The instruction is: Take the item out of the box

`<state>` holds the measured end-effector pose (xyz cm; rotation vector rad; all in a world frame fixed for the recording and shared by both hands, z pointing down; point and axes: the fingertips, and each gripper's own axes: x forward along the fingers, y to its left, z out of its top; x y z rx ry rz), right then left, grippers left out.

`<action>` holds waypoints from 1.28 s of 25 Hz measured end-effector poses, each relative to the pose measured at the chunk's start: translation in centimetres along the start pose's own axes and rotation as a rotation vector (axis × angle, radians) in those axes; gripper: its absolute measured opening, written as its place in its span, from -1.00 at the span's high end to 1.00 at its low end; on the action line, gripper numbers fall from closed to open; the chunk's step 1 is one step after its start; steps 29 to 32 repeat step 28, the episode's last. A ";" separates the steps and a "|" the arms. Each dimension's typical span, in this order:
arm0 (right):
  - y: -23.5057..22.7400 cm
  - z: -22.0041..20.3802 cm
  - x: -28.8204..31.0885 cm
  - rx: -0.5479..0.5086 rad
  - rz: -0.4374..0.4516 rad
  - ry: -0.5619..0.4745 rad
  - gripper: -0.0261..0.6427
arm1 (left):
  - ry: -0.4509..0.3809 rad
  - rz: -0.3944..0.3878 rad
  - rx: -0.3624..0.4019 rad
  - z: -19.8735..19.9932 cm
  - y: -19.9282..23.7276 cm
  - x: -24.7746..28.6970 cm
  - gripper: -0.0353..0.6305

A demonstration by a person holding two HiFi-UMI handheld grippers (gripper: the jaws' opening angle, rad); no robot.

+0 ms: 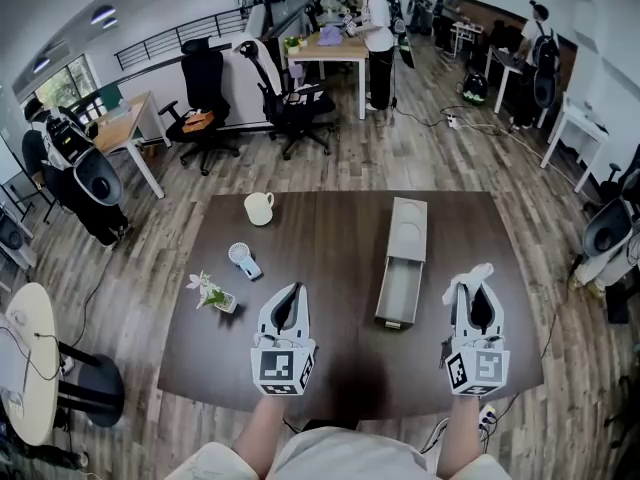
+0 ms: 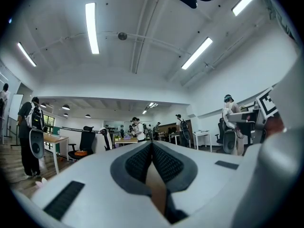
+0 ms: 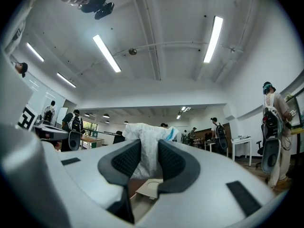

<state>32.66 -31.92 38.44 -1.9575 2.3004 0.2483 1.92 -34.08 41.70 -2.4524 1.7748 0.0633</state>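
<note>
Right gripper (image 1: 477, 293) jaws pinch the white item (image 1: 473, 274), lower right, beside the open box (image 1: 408, 230). Left gripper (image 1: 290, 293) jaws pressed together, empty.

Bare table (image 1: 330, 238) between mug (image 1: 259, 208) and box (image 1: 402, 263); plant (image 1: 212, 292) left.

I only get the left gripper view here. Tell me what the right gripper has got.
Observer: The right gripper is shut on a crumpled white item.
Operator: Now give me the box.
Observer: The box lies on the table, ahead and between the two grippers, with its drawer slid out towards the person.
Operator: Say what's near my gripper.
Observer: Left of the left gripper stands a small plant; a cup stands further back.
</note>
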 end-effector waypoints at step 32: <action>0.1 -1.1 0.5 -0.028 0.023 0.037 0.59 | 0.016 0.030 -0.002 -0.5 0.0 0.0 0.89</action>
